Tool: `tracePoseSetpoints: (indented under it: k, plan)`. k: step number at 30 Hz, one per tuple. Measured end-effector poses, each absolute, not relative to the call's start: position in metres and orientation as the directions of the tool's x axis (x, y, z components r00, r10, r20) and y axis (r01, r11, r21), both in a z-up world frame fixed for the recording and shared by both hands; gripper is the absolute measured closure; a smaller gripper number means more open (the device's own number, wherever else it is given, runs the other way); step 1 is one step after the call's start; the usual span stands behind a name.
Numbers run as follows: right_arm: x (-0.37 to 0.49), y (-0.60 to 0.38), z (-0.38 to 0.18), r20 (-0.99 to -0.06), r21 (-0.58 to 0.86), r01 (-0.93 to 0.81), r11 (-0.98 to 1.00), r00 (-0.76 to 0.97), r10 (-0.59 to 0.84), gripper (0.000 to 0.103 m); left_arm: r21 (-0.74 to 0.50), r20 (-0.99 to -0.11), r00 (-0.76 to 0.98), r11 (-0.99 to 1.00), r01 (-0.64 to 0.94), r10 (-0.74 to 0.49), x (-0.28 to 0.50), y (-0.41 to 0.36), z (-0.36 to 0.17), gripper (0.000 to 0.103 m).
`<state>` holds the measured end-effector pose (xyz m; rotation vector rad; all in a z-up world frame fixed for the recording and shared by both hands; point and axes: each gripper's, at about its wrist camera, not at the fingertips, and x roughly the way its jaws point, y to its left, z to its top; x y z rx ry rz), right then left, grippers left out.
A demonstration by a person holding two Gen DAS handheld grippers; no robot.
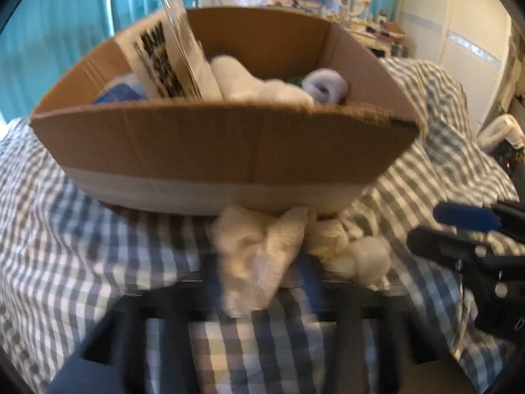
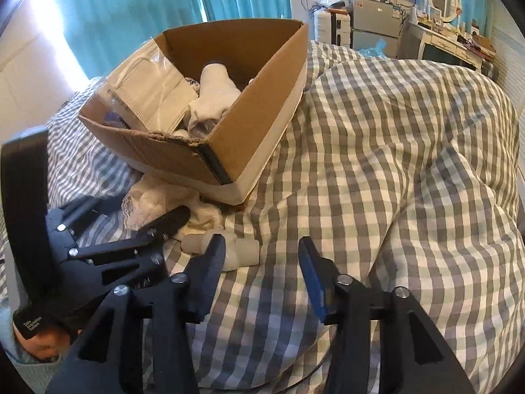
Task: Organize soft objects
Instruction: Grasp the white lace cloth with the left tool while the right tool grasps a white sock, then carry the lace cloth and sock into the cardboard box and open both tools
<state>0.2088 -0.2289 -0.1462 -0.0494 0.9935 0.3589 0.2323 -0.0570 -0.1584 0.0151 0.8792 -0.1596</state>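
Listing what I see from both wrist views. Item one: open brown cardboard box, tilted on the grey-and-white checked bedcover, at far left in the right view. Contents: clear packet of white face masks leaning on the box's left wall, white rolled socks beside it, and a pale rolled cloth ring.

Item two: crumpled cream-white soft cloth pile, lying on the bedcover against the near foot of the box. My left gripper reaches into this pile; one dark finger lies across the cloth, but blur in its own view means I cannot tell how its jaws stand.

Item three: small white rolled bundles, just near of the pile, touching it.

My right gripper hovers over bare bedcover with jaws spread apart, holding nothing; the bundles sit just beyond its left fingertip.
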Motion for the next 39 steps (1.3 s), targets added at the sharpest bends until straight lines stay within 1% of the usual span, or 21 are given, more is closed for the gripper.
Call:
tracePoseSetpoints:
  k: [1,2,4,8,13,16,20,21,23,25,28,29,30,34,39]
  plan:
    - [0.21,-0.228,-0.148,-0.829,0.119,-0.317,0.941,0.49,0.27,0.057,-0.043,-0.773,0.621,0.987,0.152,-0.129,0.231,-0.058,-0.16,0.083]
    - [0.21,-0.228,-0.149,-0.832,0.115,-0.315,0.942,0.487,0.265,0.057,-0.031,-0.768,0.628,0.987,0.161,-0.126,0.227,-0.057,-0.159,0.087]
    - [0.211,-0.225,-0.153,-0.838,0.108,-0.319,0.942,0.48,0.259,0.057,-0.024,-0.748,0.651,0.985,0.172,-0.132,0.217,-0.053,-0.151,0.087]
    - [0.208,-0.212,-0.152,-0.829,0.102,-0.362,0.927,0.484,0.281,0.057,-0.051,-0.716,0.684,0.988,0.147,-0.139,0.197,-0.036,-0.131,0.087]
    - [0.208,-0.194,-0.156,-0.822,0.115,-0.395,0.911,0.478,0.311,0.057,-0.005,-0.7,0.711,0.996,0.09,-0.067,0.186,-0.013,-0.114,0.087]
    - [0.209,-0.177,-0.166,-0.837,0.07,-0.426,0.902,0.467,0.286,0.057,-0.018,-0.7,0.712,0.998,0.062,-0.057,0.187,-0.002,-0.115,0.087]
    - [0.217,-0.164,-0.183,-0.854,0.01,-0.417,0.909,0.469,0.225,0.057,-0.025,-0.716,0.695,0.998,0.056,-0.057,0.188,0.003,-0.124,0.087]
    - [0.217,-0.162,-0.183,-0.854,0.011,-0.417,0.909,0.469,0.225,0.06,-0.025,-0.72,0.692,0.998,0.058,-0.058,0.189,0.001,-0.125,0.087]
    - [0.216,-0.16,-0.184,-0.855,-0.013,-0.415,0.91,0.477,0.205,0.071,-0.03,-0.724,0.686,0.997,0.066,-0.067,0.189,0.001,-0.127,0.087]
    - [0.216,-0.16,-0.183,-0.85,-0.004,-0.411,0.912,0.481,0.213,0.075,-0.029,-0.725,0.686,0.997,0.068,-0.067,0.19,-0.004,-0.128,0.087]
    - [0.208,-0.168,-0.178,-0.843,0.015,-0.409,0.912,0.485,0.231,0.078,-0.03,-0.721,0.69,0.997,0.072,-0.072,0.187,-0.005,-0.126,0.087]
    - [0.205,-0.169,-0.178,-0.841,0.014,-0.412,0.911,0.488,0.234,0.081,-0.029,-0.72,0.691,0.997,0.075,-0.073,0.185,-0.005,-0.125,0.087]
    - [0.2,-0.172,-0.177,-0.838,0.015,-0.414,0.91,0.491,0.237,0.092,-0.027,-0.719,0.691,0.997,0.077,-0.073,0.183,-0.005,-0.125,0.087]
    - [0.192,-0.183,-0.173,-0.832,0.011,-0.419,0.908,0.5,0.241,0.092,-0.034,-0.721,0.689,0.997,0.071,-0.074,0.171,-0.002,-0.121,0.087]
    - [0.18,-0.189,-0.167,-0.826,-0.01,-0.43,0.903,0.512,0.235,0.092,-0.025,-0.703,0.708,0.997,0.075,-0.071,0.153,0.0,-0.105,0.087]
